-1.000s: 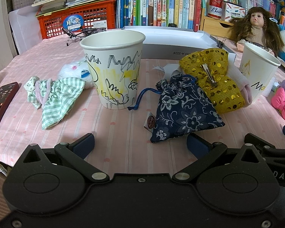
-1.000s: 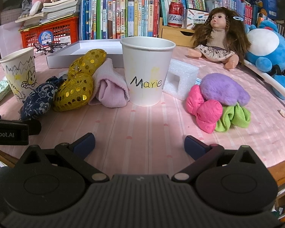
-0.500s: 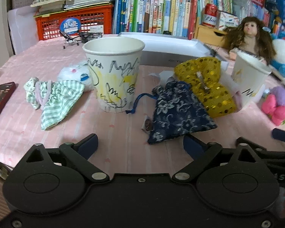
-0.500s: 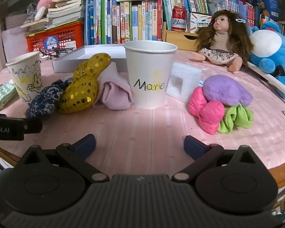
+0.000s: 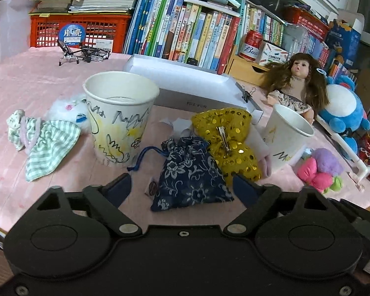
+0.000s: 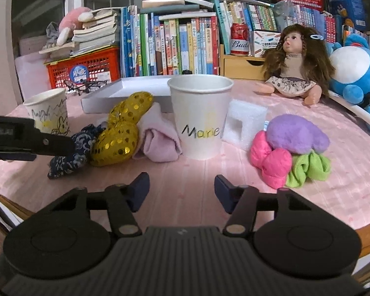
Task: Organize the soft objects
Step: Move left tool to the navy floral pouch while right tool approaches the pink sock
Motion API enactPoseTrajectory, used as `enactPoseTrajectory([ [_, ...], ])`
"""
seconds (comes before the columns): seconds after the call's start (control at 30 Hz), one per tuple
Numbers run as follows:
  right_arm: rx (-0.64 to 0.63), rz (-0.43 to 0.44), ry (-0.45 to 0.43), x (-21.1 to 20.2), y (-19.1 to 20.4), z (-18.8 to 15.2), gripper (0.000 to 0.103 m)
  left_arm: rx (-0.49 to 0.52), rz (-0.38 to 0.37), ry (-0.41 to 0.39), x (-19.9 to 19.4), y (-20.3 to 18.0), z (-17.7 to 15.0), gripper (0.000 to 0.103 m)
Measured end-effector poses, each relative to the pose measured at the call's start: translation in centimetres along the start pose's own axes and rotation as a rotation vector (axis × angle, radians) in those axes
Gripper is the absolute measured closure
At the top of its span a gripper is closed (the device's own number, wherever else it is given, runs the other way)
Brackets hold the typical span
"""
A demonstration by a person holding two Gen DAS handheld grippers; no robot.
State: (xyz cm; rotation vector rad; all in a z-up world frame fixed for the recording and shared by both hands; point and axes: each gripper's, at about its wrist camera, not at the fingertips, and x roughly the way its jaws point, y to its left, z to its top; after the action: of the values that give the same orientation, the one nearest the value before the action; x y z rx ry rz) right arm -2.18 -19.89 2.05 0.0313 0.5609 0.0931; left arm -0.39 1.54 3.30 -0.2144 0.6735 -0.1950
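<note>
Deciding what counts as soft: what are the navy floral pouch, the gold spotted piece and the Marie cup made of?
Navy floral pouch: woven cloth, matte, creased, drawstring. Gold spotted piece: padded fabric with shiny sequins, metal clip. Marie cup: stiff white paper, likely; rolled rim.

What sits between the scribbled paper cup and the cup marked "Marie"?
In the right wrist view, the navy floral pouch, the gold sequin bow and a pink cloth lie between the scribbled cup and the Marie cup.
</note>
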Motion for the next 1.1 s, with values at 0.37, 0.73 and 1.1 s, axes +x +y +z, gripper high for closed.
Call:
enactPoseTrajectory([
  [0.37,0.032,-0.006,-0.017,-0.1,-0.8,0.2,0.039,-0.026,-0.008,0.038,3.4,-0.4,-0.1,0.035],
  [0.73,0.04,0.012,-0.024,0.0,-0.7,0.8,0.044,0.0,-0.002,0.015,1.9,-0.6,-0.7,0.056],
  [1.1,0.073,0.092,-0.039,0.9,0.0,2.6,0.06,0.043,0.05,-0.001,-0.1,0.2,-2.0,0.056],
])
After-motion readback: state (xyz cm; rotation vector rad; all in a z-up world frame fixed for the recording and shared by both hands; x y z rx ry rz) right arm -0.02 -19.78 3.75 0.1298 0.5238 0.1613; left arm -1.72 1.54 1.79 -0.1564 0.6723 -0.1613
